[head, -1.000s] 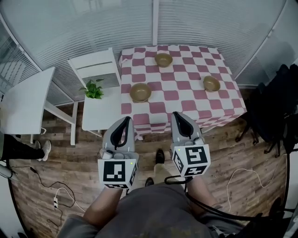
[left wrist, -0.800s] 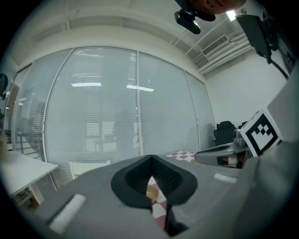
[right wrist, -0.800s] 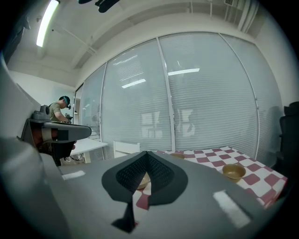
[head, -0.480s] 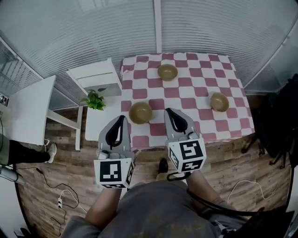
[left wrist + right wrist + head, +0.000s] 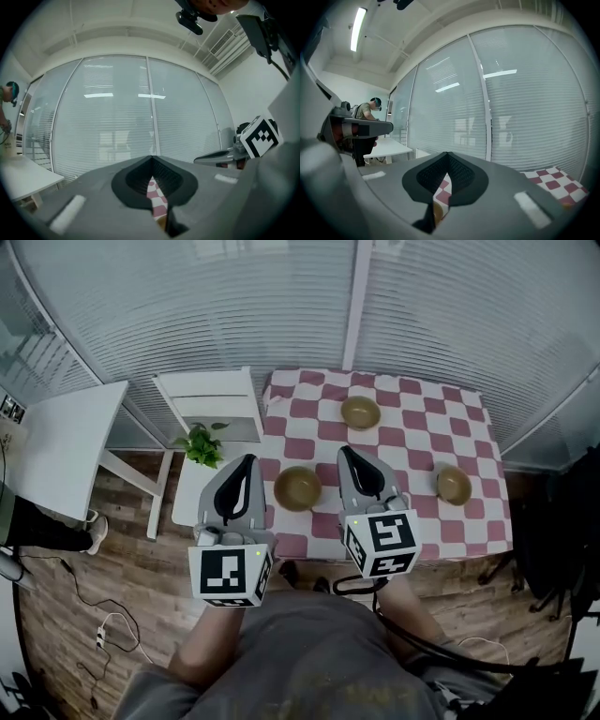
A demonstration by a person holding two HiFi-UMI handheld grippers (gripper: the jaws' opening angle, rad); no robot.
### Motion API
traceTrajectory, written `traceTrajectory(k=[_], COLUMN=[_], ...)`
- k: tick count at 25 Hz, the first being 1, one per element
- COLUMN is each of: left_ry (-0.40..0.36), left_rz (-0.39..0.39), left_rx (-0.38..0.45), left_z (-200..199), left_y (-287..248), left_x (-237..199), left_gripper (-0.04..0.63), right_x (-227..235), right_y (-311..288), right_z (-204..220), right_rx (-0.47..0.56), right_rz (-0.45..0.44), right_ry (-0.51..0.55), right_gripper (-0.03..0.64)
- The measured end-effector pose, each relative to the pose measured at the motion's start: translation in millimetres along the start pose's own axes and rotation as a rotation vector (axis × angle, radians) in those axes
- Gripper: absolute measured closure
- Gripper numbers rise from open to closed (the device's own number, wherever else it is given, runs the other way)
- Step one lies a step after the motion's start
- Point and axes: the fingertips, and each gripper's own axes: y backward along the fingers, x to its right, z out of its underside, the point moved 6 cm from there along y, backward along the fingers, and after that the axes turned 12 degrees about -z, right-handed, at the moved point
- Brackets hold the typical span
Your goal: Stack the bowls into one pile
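**Bowls apart on the bench, both tools shut and empty**

Bowls sit in three separate spots on the checked bench [image 5: 412, 442], and only your head view shows them all. The near bowl [image 5: 298, 487] is by the front-left part. The far bowl [image 5: 360, 412] is toward the back. The right bowl [image 5: 454, 485] is close to the right edge. None touches another.

Your two gripper views show far less. Each gives only a sliver of checked cloth and a brownish patch through the gap below its closed tips, with blinds behind. The left gripper view also catches the right tool's marker cube [image 5: 260, 136] off to the side. The right gripper view shows a corner of the checked cloth [image 5: 555, 180] and a person [image 5: 370, 110] standing well back.

You hold both tools side by side in front of your torso, pointing forward at the bench. In the head view, the left tool [image 5: 247, 461] and the right tool [image 5: 349, 453] flank the near bowl, neither touching it. Each tool's jaws meet at the tips with nothing between them.

A potted plant [image 5: 201, 443] stands on the small white table just left of the bench.
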Motion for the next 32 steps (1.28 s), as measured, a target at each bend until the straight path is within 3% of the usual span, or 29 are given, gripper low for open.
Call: traceTrajectory(k=[9,25,32], left_ry=[0.022,0.071,0.086], left_rz=[0.054,0.119,0.142], left_rx=[-0.061,-0.317,-0.366], left_z=[10,90,116], left_y=[-40,-80,-88], left_x=[-19,-30,-27], left_gripper=[0.595,0.595,0.595], right_x=[6,0,-10], right_y=[-40,-68,-63], right_z=[14,139,172], right_rx=[-0.085,-0.369,-0.437], right_rz=[0.037,0.060,0.076], right_ry=[-0.030,-0.255,-0.298], right_gripper=[0.591,0.503,0.500])
